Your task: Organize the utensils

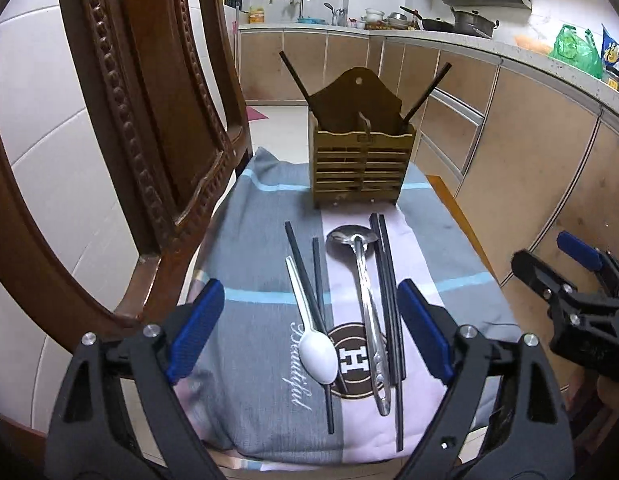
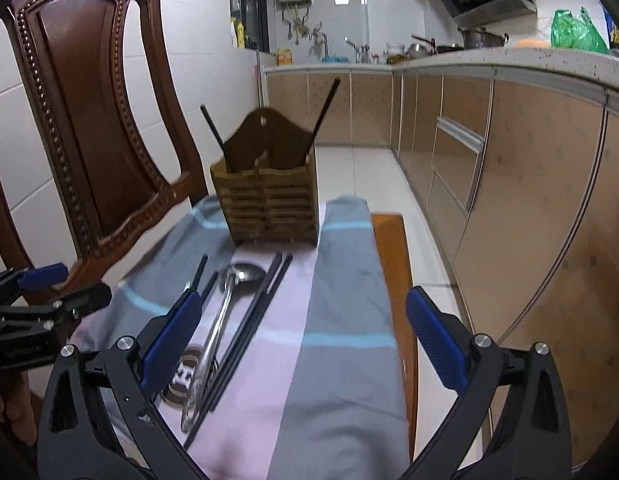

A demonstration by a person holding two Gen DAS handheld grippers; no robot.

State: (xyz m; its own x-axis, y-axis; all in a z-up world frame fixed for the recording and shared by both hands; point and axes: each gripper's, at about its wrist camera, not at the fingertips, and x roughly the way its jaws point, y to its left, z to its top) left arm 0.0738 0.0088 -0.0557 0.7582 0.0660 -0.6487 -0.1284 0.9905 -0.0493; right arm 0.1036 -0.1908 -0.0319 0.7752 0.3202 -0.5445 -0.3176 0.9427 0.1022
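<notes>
Wooden utensil holder (image 1: 363, 160) stands at 12 o'clock on the striped cloth (image 1: 253, 280), one black chopstick (image 1: 297, 76) leaning out of each compartment. At 6 o'clock of it lie a white plastic spoon (image 1: 315, 344), loose black chopsticks (image 1: 387, 288) and a steel ladle (image 1: 363, 272). Left gripper (image 1: 309, 336) is spread wide, empty, hovering over the spoon. Right gripper (image 2: 305, 336), at 3 o'clock, is wide and empty.

A carved wooden chair back (image 1: 149, 120) stands left; kitchen cabinets (image 2: 529, 184) run right, green plastic bag (image 1: 575, 50) atop.
</notes>
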